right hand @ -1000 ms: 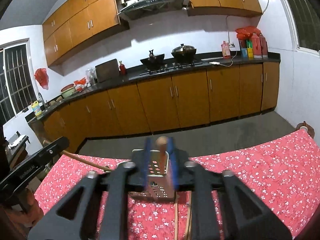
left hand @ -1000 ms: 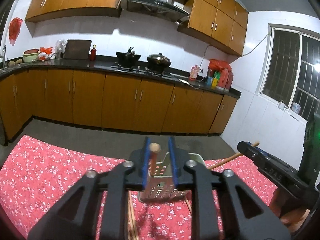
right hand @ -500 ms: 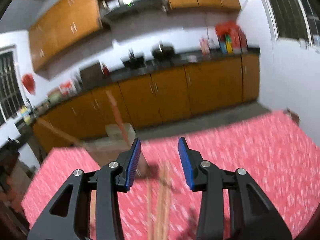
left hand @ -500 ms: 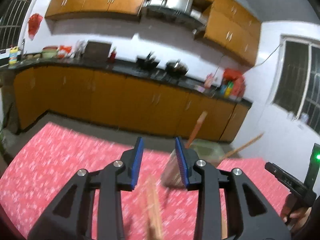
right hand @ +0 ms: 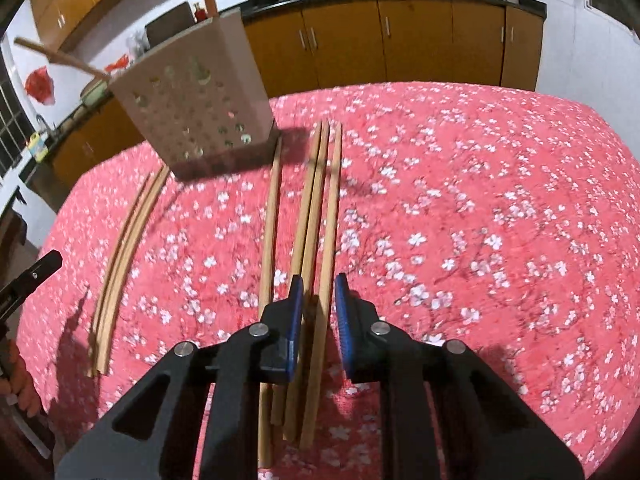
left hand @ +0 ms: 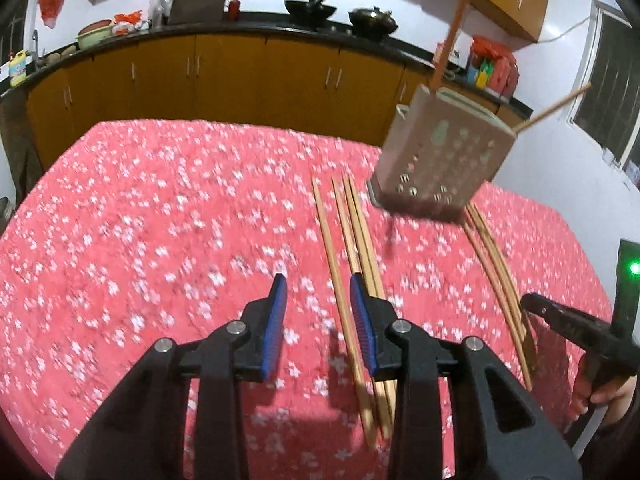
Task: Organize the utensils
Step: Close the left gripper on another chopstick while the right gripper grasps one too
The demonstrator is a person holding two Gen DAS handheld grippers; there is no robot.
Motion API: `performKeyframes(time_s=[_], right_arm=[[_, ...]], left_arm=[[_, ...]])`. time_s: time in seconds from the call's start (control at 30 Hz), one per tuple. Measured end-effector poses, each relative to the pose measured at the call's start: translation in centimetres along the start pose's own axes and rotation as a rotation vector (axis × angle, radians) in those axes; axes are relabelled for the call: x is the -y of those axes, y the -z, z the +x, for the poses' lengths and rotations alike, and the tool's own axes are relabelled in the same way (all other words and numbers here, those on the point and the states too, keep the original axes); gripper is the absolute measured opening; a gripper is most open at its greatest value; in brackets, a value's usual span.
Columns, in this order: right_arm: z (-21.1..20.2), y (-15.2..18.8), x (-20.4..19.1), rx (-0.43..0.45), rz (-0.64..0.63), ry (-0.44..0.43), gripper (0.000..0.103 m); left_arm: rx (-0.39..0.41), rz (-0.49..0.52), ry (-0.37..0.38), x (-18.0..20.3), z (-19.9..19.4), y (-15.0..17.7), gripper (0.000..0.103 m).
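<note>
A grey perforated utensil holder (left hand: 442, 156) (right hand: 196, 104) stands on the red floral tablecloth with two wooden sticks in it. Several wooden chopsticks (left hand: 352, 248) (right hand: 316, 220) lie on the cloth in front of it, and another bundle (left hand: 496, 264) (right hand: 124, 236) lies beside. My left gripper (left hand: 319, 322) is open and empty, just left of the chopsticks. My right gripper (right hand: 319, 314) is open, low over the middle chopsticks, with its jaws either side of them.
The red floral tablecloth (left hand: 140, 220) (right hand: 480, 200) covers the table. Kitchen counters with orange cabinets (left hand: 240, 76) run behind. The right gripper's body shows at the right edge of the left wrist view (left hand: 580, 328).
Both grippers let go of the sticks in the holder, opened, pulled back and tipped down toward the chopsticks on the cloth.
</note>
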State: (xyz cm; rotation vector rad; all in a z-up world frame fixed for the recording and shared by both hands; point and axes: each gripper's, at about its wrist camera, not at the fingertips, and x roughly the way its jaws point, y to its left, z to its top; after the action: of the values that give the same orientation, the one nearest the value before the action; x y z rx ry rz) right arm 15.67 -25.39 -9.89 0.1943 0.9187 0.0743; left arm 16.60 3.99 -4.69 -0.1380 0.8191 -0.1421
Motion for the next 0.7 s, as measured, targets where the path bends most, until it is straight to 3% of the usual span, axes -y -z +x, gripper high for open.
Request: performKeyframes(time_s=[0.13, 0.3, 0.7], right_arm=[[0.2, 0.2, 0.6, -0.001, 0.001, 0.035, 0.007], [0.1, -0.2, 2.2, 0.019, 0.042, 0.101, 0.007], [0.1, -0.2, 2.1, 0.032, 0.038, 0.11, 0.007]], left_arm=[[-0.03, 0.004, 0.008, 0.4, 0.8, 0.7, 0.033], [-0.063, 0.004, 0.023, 1.0, 1.7, 1.0, 0.03], [-0.13, 0.053, 0.011, 2.3, 3.9, 2.2, 0.016]])
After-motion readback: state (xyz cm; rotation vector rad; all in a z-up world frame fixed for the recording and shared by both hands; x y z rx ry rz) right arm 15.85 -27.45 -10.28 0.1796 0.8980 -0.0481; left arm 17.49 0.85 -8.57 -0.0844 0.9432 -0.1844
